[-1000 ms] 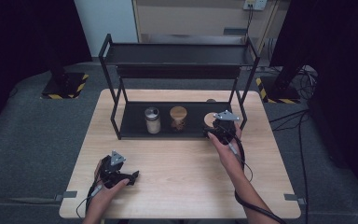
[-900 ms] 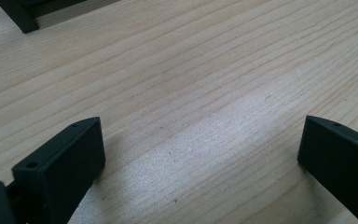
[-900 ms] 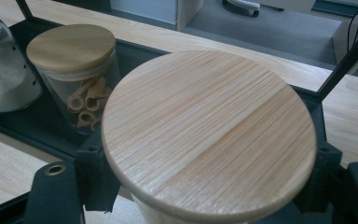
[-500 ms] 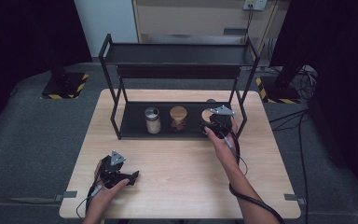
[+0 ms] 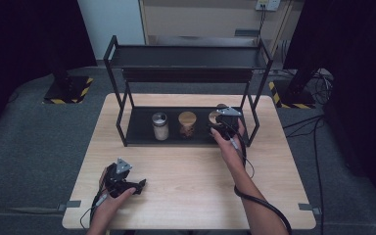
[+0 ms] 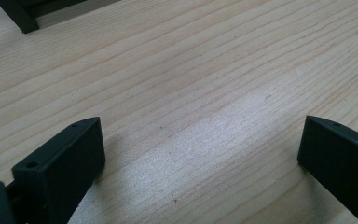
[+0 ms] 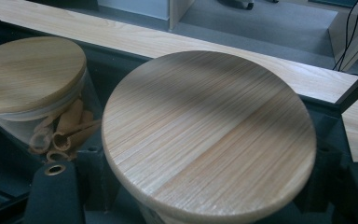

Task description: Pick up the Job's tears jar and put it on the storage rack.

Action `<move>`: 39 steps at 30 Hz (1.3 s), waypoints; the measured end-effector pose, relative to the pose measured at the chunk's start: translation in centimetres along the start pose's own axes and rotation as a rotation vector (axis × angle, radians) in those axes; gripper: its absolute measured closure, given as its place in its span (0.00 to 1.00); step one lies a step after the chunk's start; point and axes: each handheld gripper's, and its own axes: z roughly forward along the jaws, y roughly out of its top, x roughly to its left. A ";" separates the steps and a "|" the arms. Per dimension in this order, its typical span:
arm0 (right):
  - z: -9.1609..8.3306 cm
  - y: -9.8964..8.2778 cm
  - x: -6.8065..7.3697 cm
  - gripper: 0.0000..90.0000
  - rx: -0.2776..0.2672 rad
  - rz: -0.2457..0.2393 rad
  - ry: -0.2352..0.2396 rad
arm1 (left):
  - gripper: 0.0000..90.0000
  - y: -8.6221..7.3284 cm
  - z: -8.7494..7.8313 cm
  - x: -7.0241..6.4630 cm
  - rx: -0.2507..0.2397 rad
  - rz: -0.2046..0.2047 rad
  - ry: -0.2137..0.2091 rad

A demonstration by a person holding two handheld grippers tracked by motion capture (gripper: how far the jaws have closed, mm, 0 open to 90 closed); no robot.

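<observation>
- Right hand-held gripper (image 5: pixel 223 123), jaws either side of a wood-lidded jar (image 7: pixel 209 135) on the black rack (image 5: pixel 186 73)'s lower tray; whether they press it, I cannot tell.
- At its 9 o'clock, a cinnamon-stick jar (image 5: pixel 187 124), then a metal-capped shaker (image 5: pixel 160 126).
- Left hand-held gripper (image 5: pixel 139 185), jaws apart, on bare grained bench (image 5: pixel 186 176) at 7 o'clock.

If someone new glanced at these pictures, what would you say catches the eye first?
Probably the black two-tier rack at the table's far side, with three jars in a row on its lower shelf. The right gripper reaches to the rightmost, wooden-lidded jar, its jaws either side of it. The left gripper rests open near the front edge.
</observation>
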 end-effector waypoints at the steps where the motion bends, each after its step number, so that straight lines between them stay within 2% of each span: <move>1: 0.1 0.0 0.0 0.29 0.002 0.004 0.001 | 0.00 0.0 0.0 0.0 0.000 0.001 0.000; 22: 1.7 -0.9 0.3 0.29 0.012 0.020 -0.002 | 0.00 0.0 0.0 -0.1 -0.001 0.000 0.003; 39: 2.2 -1.6 0.1 0.29 0.007 0.037 0.000 | 0.00 0.0 0.0 -0.1 -0.001 0.000 0.004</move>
